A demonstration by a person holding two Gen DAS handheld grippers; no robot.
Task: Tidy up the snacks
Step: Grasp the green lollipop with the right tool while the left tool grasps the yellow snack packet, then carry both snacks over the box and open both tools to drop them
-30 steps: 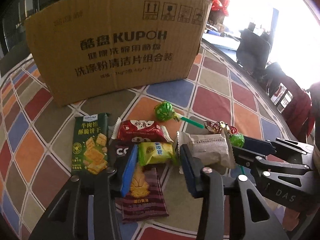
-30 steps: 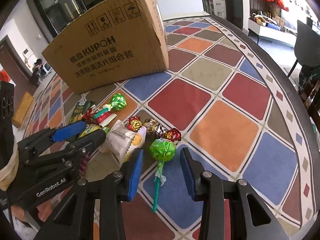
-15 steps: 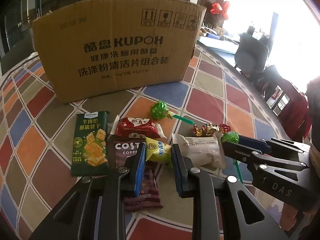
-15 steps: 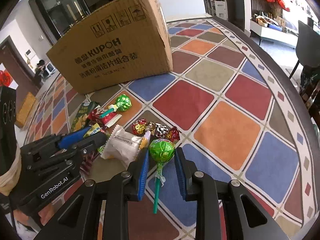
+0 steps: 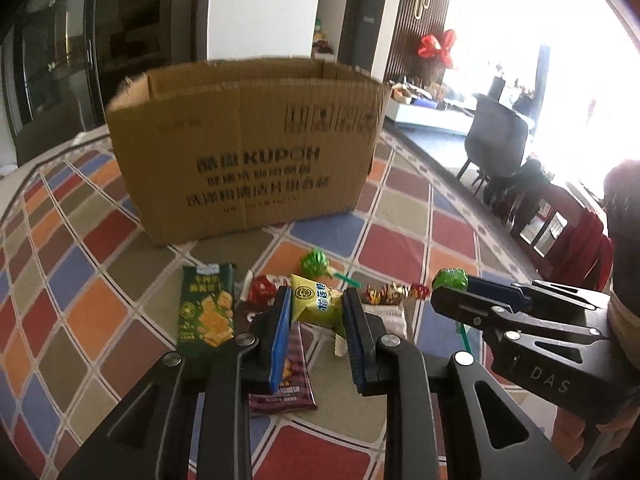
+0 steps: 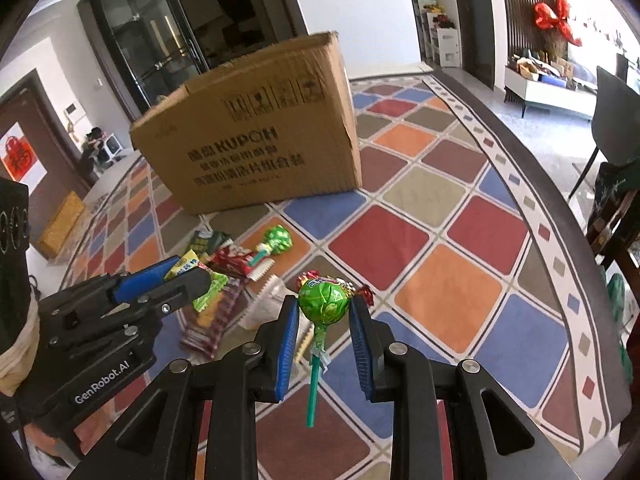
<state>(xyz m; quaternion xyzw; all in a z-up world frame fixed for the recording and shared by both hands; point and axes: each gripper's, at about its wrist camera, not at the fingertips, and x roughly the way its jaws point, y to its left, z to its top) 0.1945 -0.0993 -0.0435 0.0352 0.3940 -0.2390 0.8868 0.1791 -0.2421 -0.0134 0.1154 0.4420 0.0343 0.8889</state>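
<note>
My left gripper (image 5: 316, 304) is shut on a yellow-green snack packet (image 5: 318, 304) and holds it above the table. My right gripper (image 6: 324, 306) is shut on the head of a green lollipop (image 6: 324, 300), whose green stick hangs down free. The right gripper (image 5: 452, 292) also shows in the left wrist view with the lollipop (image 5: 450, 280) at its tip. An open cardboard box (image 5: 248, 152) stands behind the snacks. A green cracker pack (image 5: 206, 308), a red packet (image 5: 262, 286), a second green lollipop (image 5: 314, 262), small wrapped candies (image 5: 394, 292), a dark coffee packet (image 5: 288, 384) and a white packet (image 6: 266, 304) lie on the table.
The table wears a cloth of coloured squares (image 6: 440, 288), with its dark rim (image 6: 560, 200) to the right. Chairs (image 5: 496, 140) stand beyond that edge. A red bow (image 6: 556, 20) hangs on the far wall. A person's hand (image 5: 624, 308) holds the right gripper.
Both grippers closed, the left on the yellow-green packet and the right on the lollipop. Both then rose, lifting their snacks off the table, and the box's open top came into view.
</note>
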